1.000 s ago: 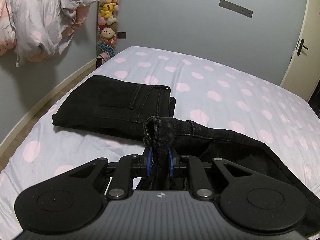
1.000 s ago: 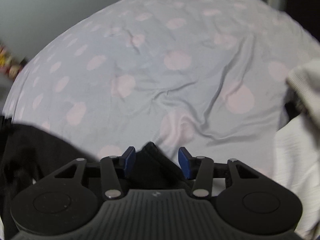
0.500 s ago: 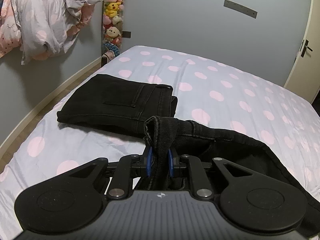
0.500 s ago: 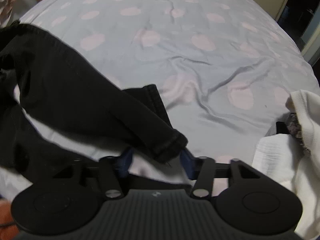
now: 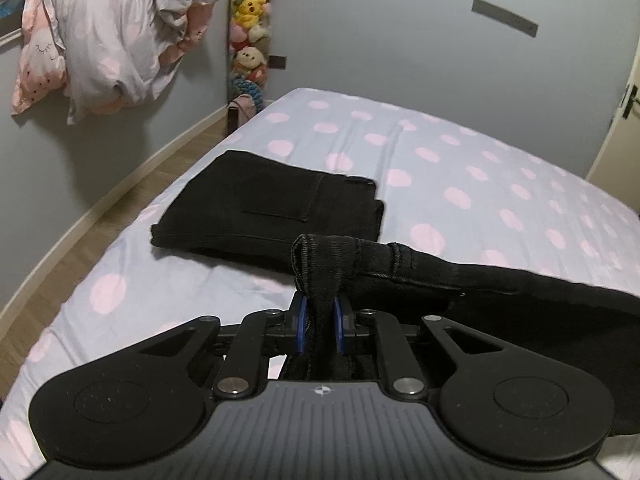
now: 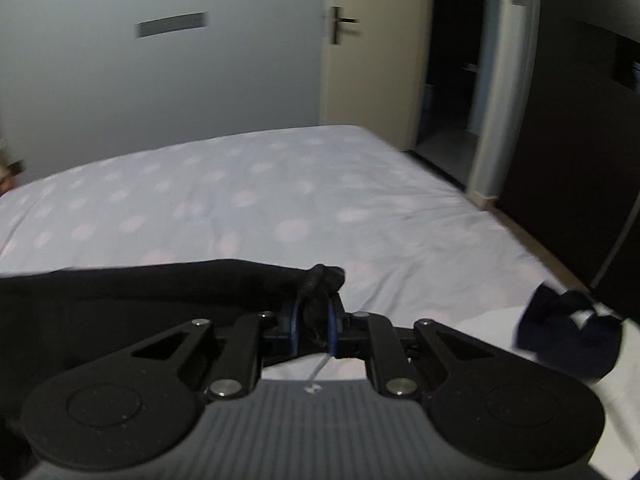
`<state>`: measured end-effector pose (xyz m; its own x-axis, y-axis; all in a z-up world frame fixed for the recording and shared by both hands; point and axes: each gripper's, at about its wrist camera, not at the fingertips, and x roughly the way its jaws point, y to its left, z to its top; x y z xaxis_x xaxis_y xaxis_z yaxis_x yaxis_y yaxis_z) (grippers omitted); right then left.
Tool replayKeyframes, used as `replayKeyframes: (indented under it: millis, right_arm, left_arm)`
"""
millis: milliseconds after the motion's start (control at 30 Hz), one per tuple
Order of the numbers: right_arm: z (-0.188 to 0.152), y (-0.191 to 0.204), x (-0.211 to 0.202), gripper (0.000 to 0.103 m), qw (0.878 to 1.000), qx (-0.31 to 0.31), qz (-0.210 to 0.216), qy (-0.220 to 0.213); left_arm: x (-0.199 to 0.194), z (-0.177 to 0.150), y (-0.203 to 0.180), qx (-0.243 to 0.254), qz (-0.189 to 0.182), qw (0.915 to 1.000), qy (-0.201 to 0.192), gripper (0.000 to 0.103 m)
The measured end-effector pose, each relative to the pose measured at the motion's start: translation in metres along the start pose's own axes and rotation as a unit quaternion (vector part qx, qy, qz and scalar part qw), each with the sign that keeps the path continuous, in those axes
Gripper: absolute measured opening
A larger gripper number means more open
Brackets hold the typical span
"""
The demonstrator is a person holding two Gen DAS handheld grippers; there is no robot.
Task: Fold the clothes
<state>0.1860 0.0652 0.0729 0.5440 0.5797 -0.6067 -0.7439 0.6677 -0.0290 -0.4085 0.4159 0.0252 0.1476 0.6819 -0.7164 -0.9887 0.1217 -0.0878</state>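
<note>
A pair of black trousers (image 5: 500,292) hangs stretched between my two grippers above the bed. My left gripper (image 5: 320,312) is shut on a folded end of its cloth, which loops up between the blue pads. In the right wrist view the same trousers (image 6: 140,292) run off to the left. There my right gripper (image 6: 314,320) has its jaws closing, the pads pressing a bunched edge of the cloth. Another pair of black jeans (image 5: 272,204), folded flat, lies on the bed just beyond the left gripper.
The bed's sheet (image 5: 480,184) is pale lilac with pink dots. Bundled bedding (image 5: 112,36) and plush toys (image 5: 250,40) hang on the left wall above a wooden floor (image 5: 100,232). A dark blue garment (image 6: 568,332) lies at the right near a dark wardrobe (image 6: 580,120) and a door (image 6: 372,60).
My right gripper has closed on the black cloth's edge, lifted it off the bed and tipped upward, so the wall and door now show. The left gripper rose a little, still gripping.
</note>
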Motion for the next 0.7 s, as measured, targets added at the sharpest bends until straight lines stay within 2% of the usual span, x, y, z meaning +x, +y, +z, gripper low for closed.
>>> replayKeyframes:
  millis: [167, 267, 367, 567, 600, 633, 667, 700]
  right_arm:
    - [0.003, 0.020, 0.077, 0.015, 0.996, -0.018, -0.066, 0.064]
    - [-0.006, 0.041, 0.129, 0.015, 0.993, -0.032, -0.074, 0.089]
    - [-0.005, 0.065, 0.174, 0.015, 0.991, -0.054, -0.083, 0.088]
    - [0.006, 0.089, 0.239, 0.019, 0.992, -0.042, -0.061, 0.106]
    - [0.006, 0.091, 0.246, 0.023, 0.992, -0.039, -0.058, 0.109]
    - [0.006, 0.090, 0.250, 0.036, 0.992, -0.037, -0.055, 0.103]
    - [0.005, 0.087, 0.255, 0.043, 0.993, -0.035, -0.054, 0.101]
    - [0.003, 0.079, 0.256, 0.047, 0.993, -0.026, -0.054, 0.103]
  left_arm:
    - [0.036, 0.001, -0.007, 0.013, 0.025, 0.9995, 0.012, 0.016]
    - [0.064, 0.005, -0.018, 0.021, 0.045, 0.9987, 0.015, 0.016]
    - [0.093, 0.013, -0.024, 0.015, 0.057, 0.9980, 0.022, 0.015]
    - [0.146, 0.016, -0.037, 0.040, 0.075, 0.9958, 0.033, 0.015]
    - [0.152, 0.015, -0.038, 0.043, 0.074, 0.9957, 0.034, 0.015]
    - [0.158, 0.014, -0.038, 0.044, 0.073, 0.9957, 0.036, 0.015]
    - [0.164, 0.013, -0.039, 0.047, 0.072, 0.9955, 0.039, 0.016]
    - [0.169, 0.012, -0.040, 0.053, 0.073, 0.9951, 0.041, 0.016]
